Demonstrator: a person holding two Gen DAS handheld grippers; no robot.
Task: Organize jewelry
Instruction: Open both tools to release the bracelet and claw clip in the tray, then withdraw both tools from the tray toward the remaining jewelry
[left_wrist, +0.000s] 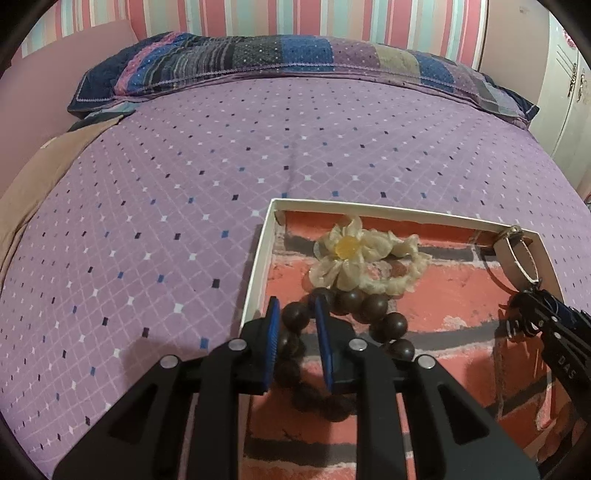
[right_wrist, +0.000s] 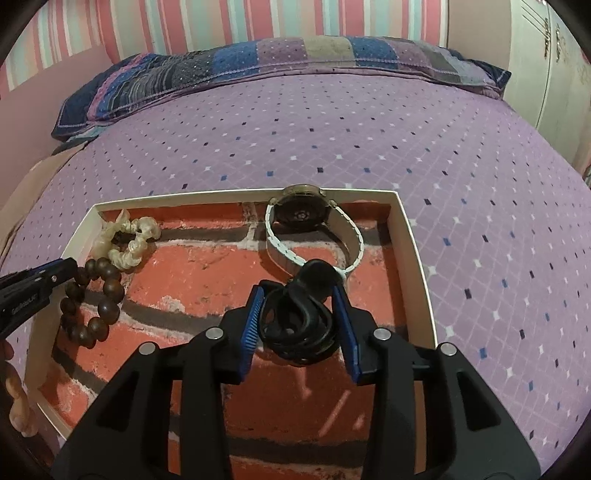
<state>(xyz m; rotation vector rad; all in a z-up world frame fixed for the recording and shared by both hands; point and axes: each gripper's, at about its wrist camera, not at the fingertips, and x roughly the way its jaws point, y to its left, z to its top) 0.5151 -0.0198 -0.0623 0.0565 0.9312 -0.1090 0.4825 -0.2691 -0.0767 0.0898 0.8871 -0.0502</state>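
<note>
Domestic bedroom: a bed covered by a purple diamond-patterned sheet (left_wrist: 221, 177), a patchwork blue-and-purple pillow (left_wrist: 280, 59) at its head, pink-and-teal striped wallpaper (left_wrist: 332, 18) behind, and a white wardrobe door (left_wrist: 570, 85) alongside.

Right claw (right_wrist: 301, 321) enclosed black hair ties (right_wrist: 295, 325) above the tray (right_wrist: 413, 236); watch (right_wrist: 314, 229) stood near its far edge, bead bracelet (right_wrist: 94, 299) at left.

You can read "DAS" on the right gripper (left_wrist: 532, 317) body at 4 o'clock; the left gripper (right_wrist: 68, 273) lettering at 9 o'clock stays illegible.
</note>
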